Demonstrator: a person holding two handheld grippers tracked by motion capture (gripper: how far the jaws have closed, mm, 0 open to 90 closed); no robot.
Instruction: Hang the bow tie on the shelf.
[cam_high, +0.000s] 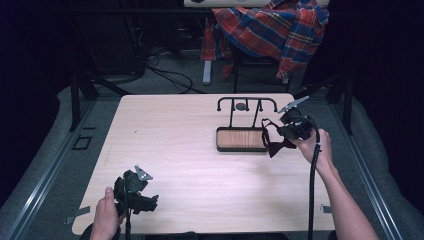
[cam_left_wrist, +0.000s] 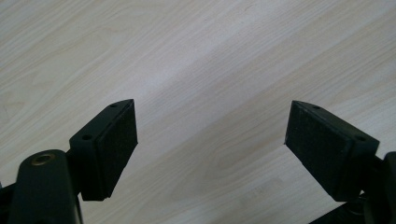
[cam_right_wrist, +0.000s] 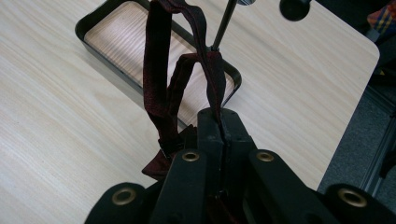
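Dark red bow tie (cam_high: 275, 141) hangs from the right gripper (cam_high: 286, 131), held above the right end of a wooden tray stand (cam_high: 240, 139) on a pale wood table (cam_high: 190, 150). The right forearm reaches in from the lower right; the left gripper (cam_high: 142, 202) rests near the table's front left edge. A plaid shirt (cam_high: 270, 30) hangs behind.

In the left gripper view, the jaws stand wide apart over bare tabletop.

In the right gripper view, the jaws are pressed together on the tie's strap (cam_right_wrist: 161, 70), which loops upward, lengthwise away from the camera, over the tray.
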